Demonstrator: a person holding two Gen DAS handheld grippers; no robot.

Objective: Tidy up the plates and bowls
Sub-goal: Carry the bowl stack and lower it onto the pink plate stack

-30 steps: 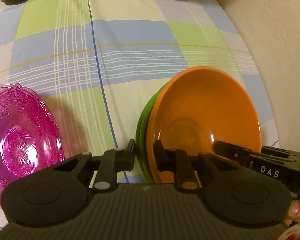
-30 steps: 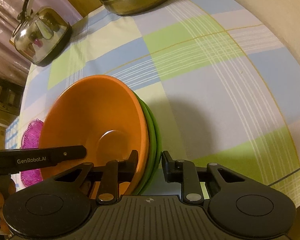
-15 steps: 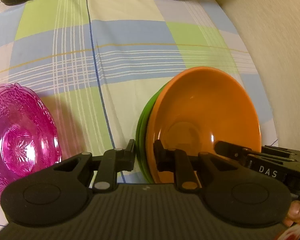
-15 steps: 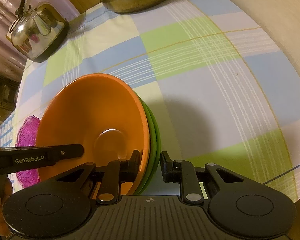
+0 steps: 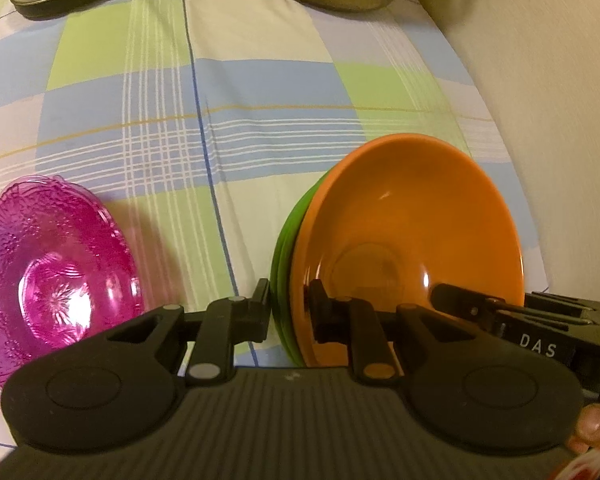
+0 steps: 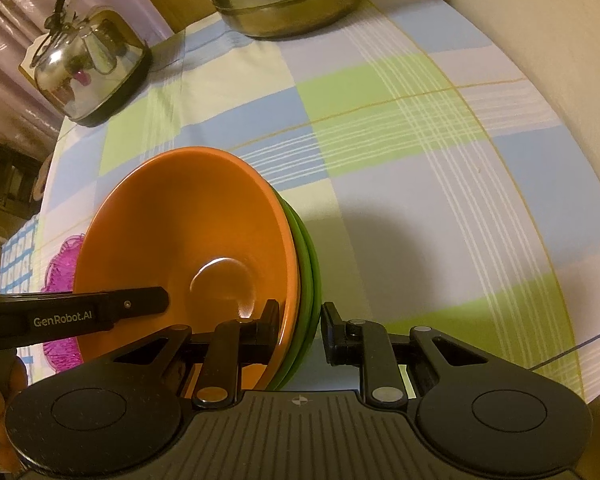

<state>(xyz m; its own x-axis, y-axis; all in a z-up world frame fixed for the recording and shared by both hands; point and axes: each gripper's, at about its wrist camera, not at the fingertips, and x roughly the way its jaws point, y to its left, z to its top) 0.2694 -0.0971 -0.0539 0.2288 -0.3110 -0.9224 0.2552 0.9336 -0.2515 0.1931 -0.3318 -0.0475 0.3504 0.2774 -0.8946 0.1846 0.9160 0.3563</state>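
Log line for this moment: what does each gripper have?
left gripper: shut on bowl stack rim | right gripper: shut on opposite rim | stack: orange bowl nested in green bowls | pink glass bowl: on tablecloth

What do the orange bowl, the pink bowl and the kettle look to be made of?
Orange bowl: opaque and glossy with small sharp highlights, probably plastic or melamine, possibly glazed ceramic. Pink bowl: see-through with a moulded flower pattern, so pressed glass or clear plastic. Kettle: mirror-bright metal, likely polished steel.
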